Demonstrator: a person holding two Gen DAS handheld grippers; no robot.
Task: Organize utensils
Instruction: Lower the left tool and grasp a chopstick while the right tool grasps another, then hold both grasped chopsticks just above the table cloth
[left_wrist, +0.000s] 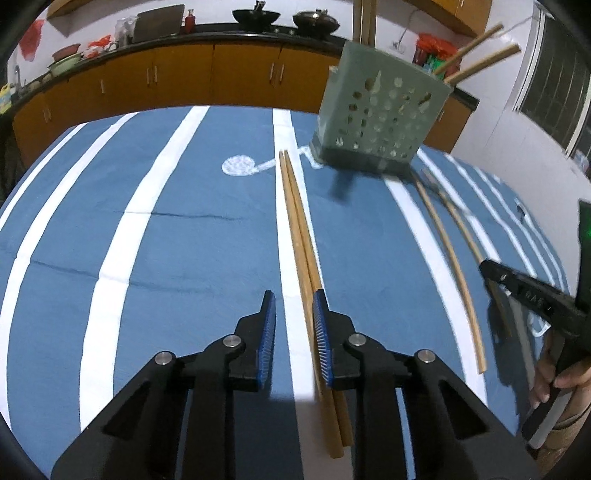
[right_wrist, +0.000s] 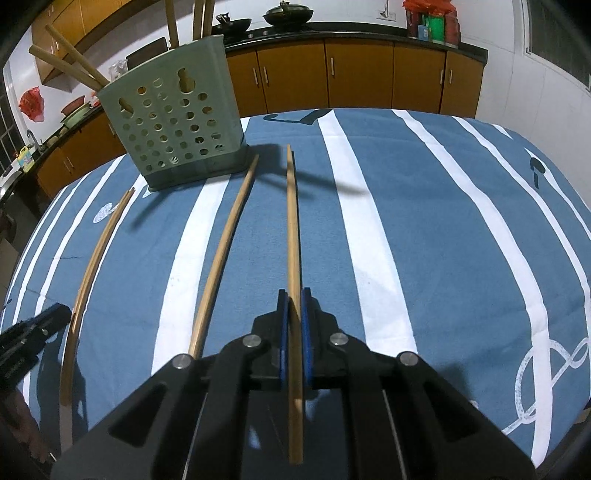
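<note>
Our right gripper pinches one light, stiff chopstick near its end; left gripper fingers stand apart around the slippery pair.

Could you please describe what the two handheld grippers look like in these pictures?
Both the left gripper and the right gripper are matte black plastic with angular linkage arms, round silver pivot pins and ribbed blue pads lining the inner finger faces. No cables or sleeves show.
</note>
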